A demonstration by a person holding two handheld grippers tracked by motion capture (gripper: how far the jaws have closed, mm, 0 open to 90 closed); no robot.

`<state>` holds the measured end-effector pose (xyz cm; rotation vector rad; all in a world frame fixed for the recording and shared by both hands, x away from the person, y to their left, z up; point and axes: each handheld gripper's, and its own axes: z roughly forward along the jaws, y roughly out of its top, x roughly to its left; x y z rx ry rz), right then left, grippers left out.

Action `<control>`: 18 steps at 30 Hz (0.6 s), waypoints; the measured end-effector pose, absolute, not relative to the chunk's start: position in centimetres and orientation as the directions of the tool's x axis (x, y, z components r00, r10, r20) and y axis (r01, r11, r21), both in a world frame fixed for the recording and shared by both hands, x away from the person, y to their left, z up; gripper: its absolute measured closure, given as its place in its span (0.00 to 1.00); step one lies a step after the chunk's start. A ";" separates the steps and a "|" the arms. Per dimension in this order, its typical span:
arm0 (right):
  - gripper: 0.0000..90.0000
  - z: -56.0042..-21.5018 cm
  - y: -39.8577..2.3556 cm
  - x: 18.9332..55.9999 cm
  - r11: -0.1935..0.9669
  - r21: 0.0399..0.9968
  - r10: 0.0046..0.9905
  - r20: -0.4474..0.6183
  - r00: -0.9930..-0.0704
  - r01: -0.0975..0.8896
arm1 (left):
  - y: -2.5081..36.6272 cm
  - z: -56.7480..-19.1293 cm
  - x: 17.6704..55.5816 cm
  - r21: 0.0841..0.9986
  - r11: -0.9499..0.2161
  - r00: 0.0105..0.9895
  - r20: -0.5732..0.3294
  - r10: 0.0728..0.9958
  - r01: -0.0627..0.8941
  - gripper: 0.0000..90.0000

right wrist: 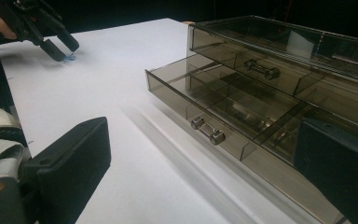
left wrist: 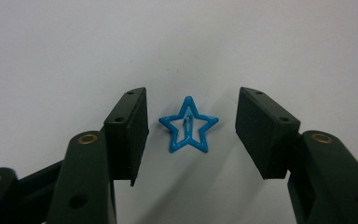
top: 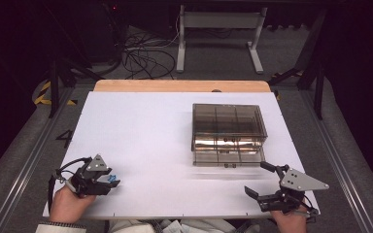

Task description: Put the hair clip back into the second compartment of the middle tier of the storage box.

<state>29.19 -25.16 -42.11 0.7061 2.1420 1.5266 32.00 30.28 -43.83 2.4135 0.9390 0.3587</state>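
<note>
We see a white tabletop [top: 141,136] with a smoked see-through drawer box [top: 228,127] standing on its right half, toward the far side. Its lower drawer [right wrist: 214,112] is pulled out toward us, showing dividers inside and a small metal handle [right wrist: 208,130] on its front; the upper drawer above it sits pushed in, with a matching handle. At the near left corner of the tabletop, the left gripper [top: 108,180] is held low by the person's left hand [top: 68,204], and a small blue star-shaped hair clip [left wrist: 188,125] lies flat on the white surface between its fingers [left wrist: 129,128]. The fingers are spread apart on either side of the clip, touching it on neither side, so the clip is not grasped. At the near right edge, the right gripper [top: 264,180] is held by the person's right hand, just in front of the pulled-out drawer; its fingers [right wrist: 72,158] are spread wide with nothing between them. The stretch of tabletop between the clip and the drawer box is bare white. Beyond the far edge of the tabletop we see a wooden strip, then a dark floor with cables [top: 143,56] and the white legs of a frame [top: 221,29].
</note>
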 end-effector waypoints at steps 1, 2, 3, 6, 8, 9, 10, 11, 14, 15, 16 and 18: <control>0.05 -42.1 -25.2 29.2 0.269 0.949 0.617 -0.039 -0.786 0.164 | 30.3 -43.9 32.0 0.554 -0.625 0.725 0.054 0.687 0.550 0.53; 0.05 -42.1 -25.2 29.2 0.269 0.949 0.618 -0.039 -0.785 0.164 | 30.3 -43.9 32.0 0.551 -0.628 0.725 0.058 0.686 0.550 0.53; 0.05 -42.1 -25.2 29.2 0.269 0.949 0.618 -0.039 -0.785 0.164 | 30.3 -43.9 32.0 0.548 -0.629 0.725 0.058 0.687 0.552 0.53; 0.05 -42.1 -25.1 29.2 0.269 0.949 0.616 -0.039 -0.787 0.164 | 30.2 -44.0 32.1 0.543 -0.630 0.726 0.052 0.686 0.556 0.57; 0.05 -42.1 -25.1 29.2 0.268 0.949 0.615 -0.038 -0.787 0.163 | 30.3 -44.0 32.1 0.537 -0.635 0.727 0.057 0.684 0.555 0.60; 0.05 -42.1 -25.1 29.2 0.268 0.950 0.615 -0.038 -0.788 0.163 | 30.2 -44.0 32.1 0.535 -0.635 0.725 0.059 0.686 0.557 0.62; 0.05 -42.1 -25.1 29.2 0.267 0.950 0.615 -0.037 -0.788 0.164 | 30.3 -44.1 32.2 0.535 -0.635 0.726 0.056 0.685 0.557 0.64; 0.05 -42.1 -25.1 29.2 0.267 0.950 0.614 -0.037 -0.789 0.163 | 30.3 -44.1 32.2 0.538 -0.632 0.727 0.050 0.684 0.558 0.66; 0.05 -42.1 -25.1 29.2 0.268 0.949 0.614 -0.037 -0.789 0.164 | 30.3 -44.1 32.1 0.535 -0.635 0.725 0.059 0.686 0.557 0.66; 0.05 -42.1 -25.1 29.2 0.268 0.949 0.613 -0.037 -0.790 0.164 | 30.2 -44.1 32.1 0.536 -0.634 0.726 0.056 0.686 0.558 0.67; 0.05 -42.1 -25.1 29.2 0.267 0.949 0.613 -0.036 -0.789 0.164 | 30.2 -44.1 32.1 0.536 -0.634 0.725 0.057 0.686 0.557 0.67; 0.05 -42.1 -25.1 29.2 0.269 0.950 0.613 -0.040 -0.789 0.161 | 30.2 -44.1 32.1 0.536 -0.633 0.724 0.057 0.687 0.559 0.67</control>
